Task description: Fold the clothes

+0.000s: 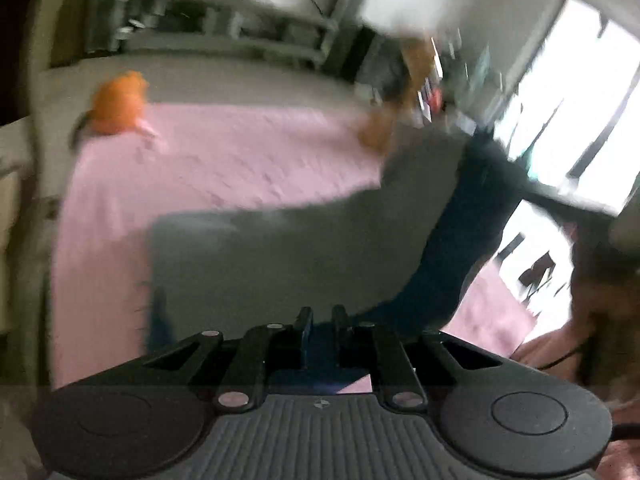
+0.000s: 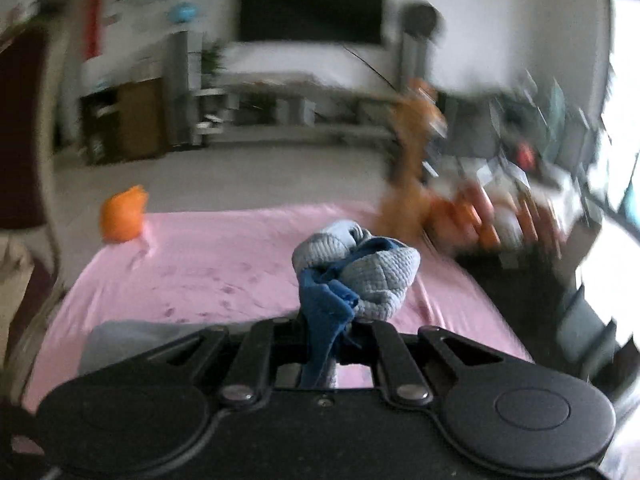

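Note:
A grey garment with dark blue trim (image 1: 280,264) hangs stretched over the pink sheet (image 1: 224,160) in the blurred left wrist view. My left gripper (image 1: 322,320) is shut on its blue edge, held above the bed. In the right wrist view my right gripper (image 2: 326,328) is shut on a bunched part of the same garment (image 2: 360,264), grey quilted cloth and blue trim piled over the fingers. A grey flat part of the garment (image 2: 132,336) lies lower left on the sheet (image 2: 208,264).
An orange item (image 1: 118,106) lies at the bed's far left corner, also in the right wrist view (image 2: 124,216). A brown plush toy (image 2: 408,184) stands at the far right corner. Shelves, a dark screen (image 2: 308,4) and a bright window (image 1: 568,100) lie beyond.

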### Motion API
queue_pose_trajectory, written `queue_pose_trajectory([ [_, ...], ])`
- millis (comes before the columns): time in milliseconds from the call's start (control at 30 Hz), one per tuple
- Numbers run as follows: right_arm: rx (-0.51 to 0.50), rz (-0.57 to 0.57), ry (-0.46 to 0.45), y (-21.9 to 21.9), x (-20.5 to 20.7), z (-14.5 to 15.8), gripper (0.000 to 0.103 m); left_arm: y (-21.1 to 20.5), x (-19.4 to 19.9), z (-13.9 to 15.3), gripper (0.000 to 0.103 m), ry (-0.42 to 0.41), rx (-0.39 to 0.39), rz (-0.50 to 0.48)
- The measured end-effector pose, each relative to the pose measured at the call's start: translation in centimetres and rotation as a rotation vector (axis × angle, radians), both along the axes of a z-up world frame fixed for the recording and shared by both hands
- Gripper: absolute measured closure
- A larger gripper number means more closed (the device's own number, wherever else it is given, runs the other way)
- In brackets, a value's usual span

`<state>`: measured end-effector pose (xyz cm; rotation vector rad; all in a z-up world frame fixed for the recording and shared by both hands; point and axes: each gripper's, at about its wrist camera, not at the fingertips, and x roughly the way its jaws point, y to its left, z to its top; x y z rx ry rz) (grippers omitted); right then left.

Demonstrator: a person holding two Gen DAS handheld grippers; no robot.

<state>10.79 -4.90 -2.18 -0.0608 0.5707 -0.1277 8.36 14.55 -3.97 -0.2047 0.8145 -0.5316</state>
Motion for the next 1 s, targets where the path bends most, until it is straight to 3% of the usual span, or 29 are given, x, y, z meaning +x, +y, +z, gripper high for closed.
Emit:
queue_pose_trajectory([
  [133,-0.158,0.182,-0.048,7.0,0.1,-0.3,0.094,8.2,-2.1,-0.9,0.092,-0.029,-0.103,0.133],
  [233,-0.239,0.332,-0.063,11.9,-0.3,-2.1,0.094,11.6,-1.9,-2.3,0.094,0.032,-0.183,0.247],
  [333,-0.322,0.488,-0.057,16.2,-0.5,-4.9,0.094,12.4,-2.1,-2.1,0.094,0.01,-0.172,0.284],
  [467,-0.433,0.655,-0.003,20.3,-0.4,-9.6,0.094,12.7,-1.6,-2.6,0.094,0.052,-0.181,0.286],
  [567,-0.501,0.734,0.085,21.1,-0.2,-12.8,0.093,12.0,-1.0,-2.8,0.094,0.054,-0.177,0.281],
  [700,-0.613,0.837,0.088,20.4,-1.5,-13.4,0.083,11.4,-0.7,-3.0,0.093,0.062,-0.159,0.279],
  [767,-0.592,0.871,0.123,20.0,-1.8,-12.7,0.071,11.0,-0.4,-3.2,0.093,0.065,-0.147,0.277],
  [1000,-0.418,0.92,0.183,18.3,-2.3,-11.7,0.071,5.5,4.6,-2.1,0.082,0.061,-0.216,0.065],
])
